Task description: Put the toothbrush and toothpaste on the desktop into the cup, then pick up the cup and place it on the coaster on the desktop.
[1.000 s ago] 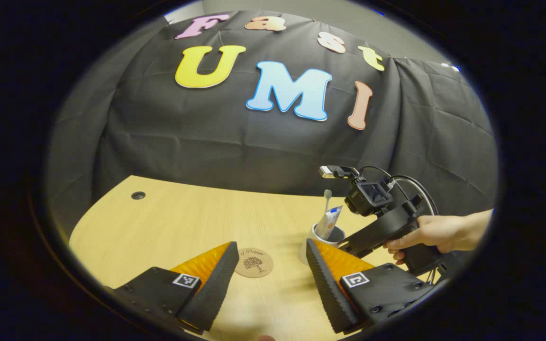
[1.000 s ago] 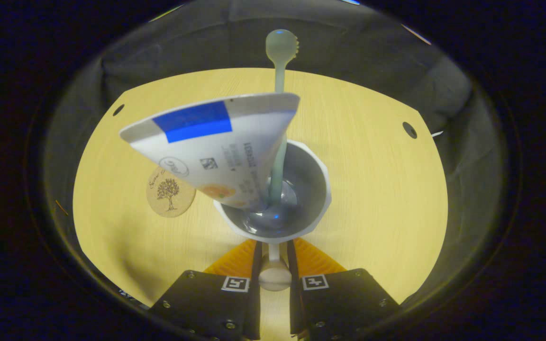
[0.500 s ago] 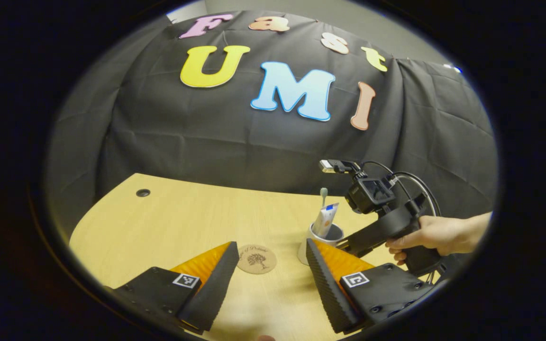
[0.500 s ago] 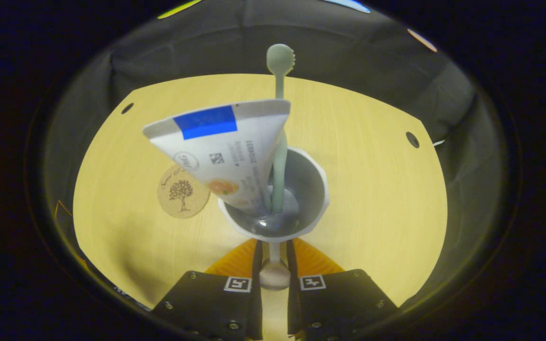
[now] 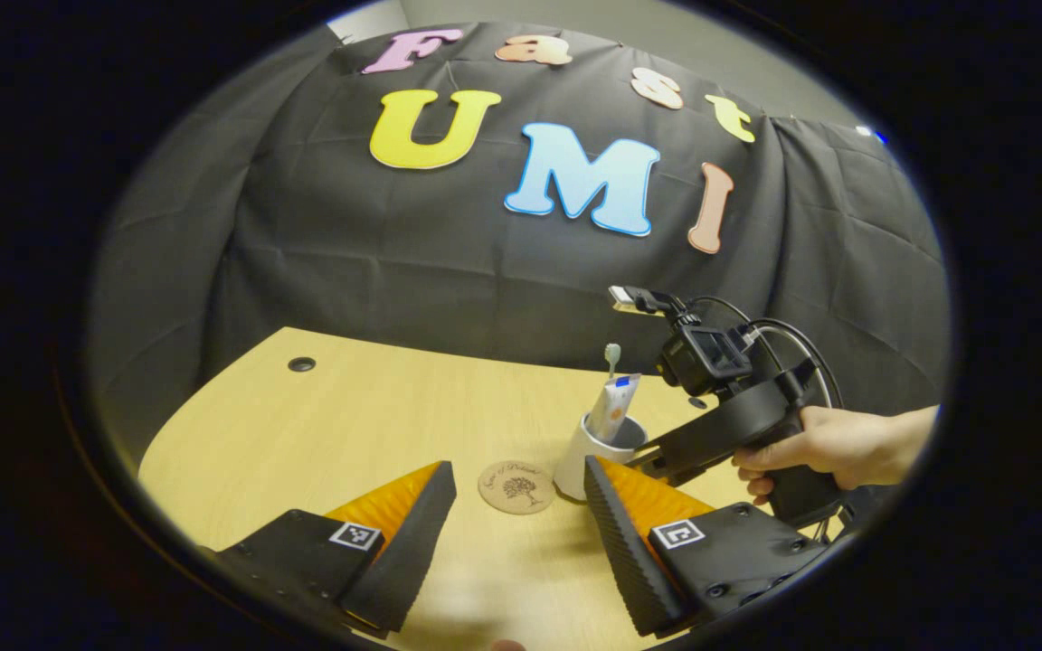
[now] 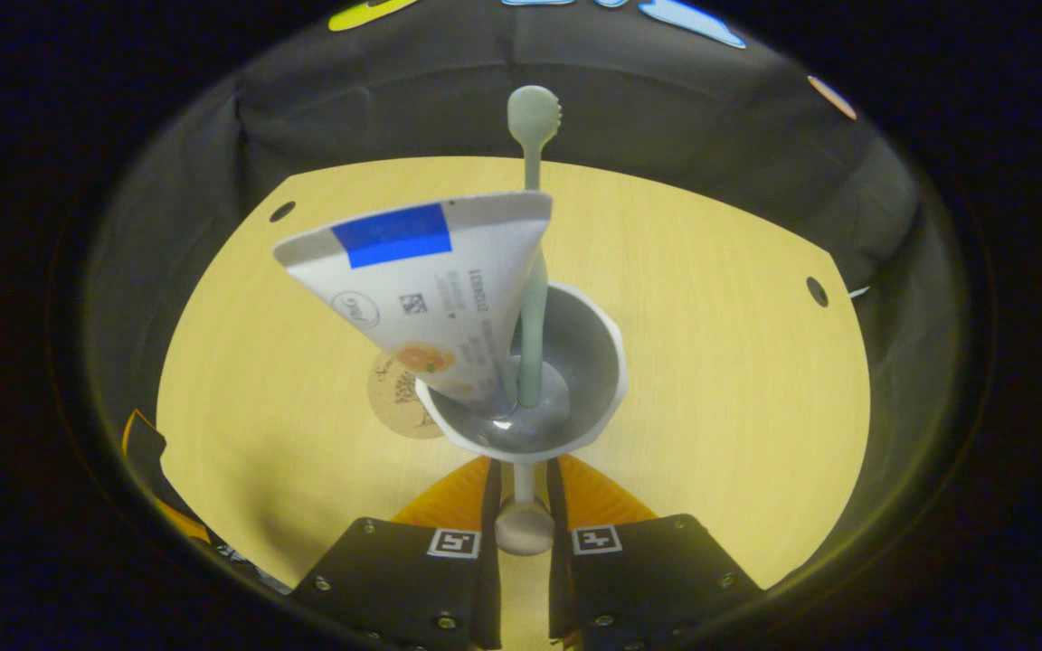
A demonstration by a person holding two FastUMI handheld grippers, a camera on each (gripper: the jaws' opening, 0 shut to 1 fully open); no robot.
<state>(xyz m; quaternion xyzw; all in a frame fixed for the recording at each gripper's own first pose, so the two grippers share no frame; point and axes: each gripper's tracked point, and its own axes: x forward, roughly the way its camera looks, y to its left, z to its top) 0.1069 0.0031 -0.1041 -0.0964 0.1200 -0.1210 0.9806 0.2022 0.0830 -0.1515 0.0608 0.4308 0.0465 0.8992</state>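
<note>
Right claw [image 6: 521, 470] clamped narrow on the cup's handle [image 6: 521, 524], fingers pressing either side. Cup [image 6: 575, 362] carried just above the surface [image 6: 711, 362], toothpaste [image 6: 421, 280] and toothbrush [image 6: 532, 271] standing in it, both leaning. Coaster [image 5: 516, 486] lies just beside the cup's base, to its left in the left gripper view; partly hidden under the cup in the right gripper view.

Left claw [image 5: 512, 533] wide, holding nothing, low over the surface near the coaster.

Risks: handle-only grip could let the cup swing or tilt; top-heavy tube may tip out; setting down off-centre would leave the cup half on the coaster's edge.
</note>
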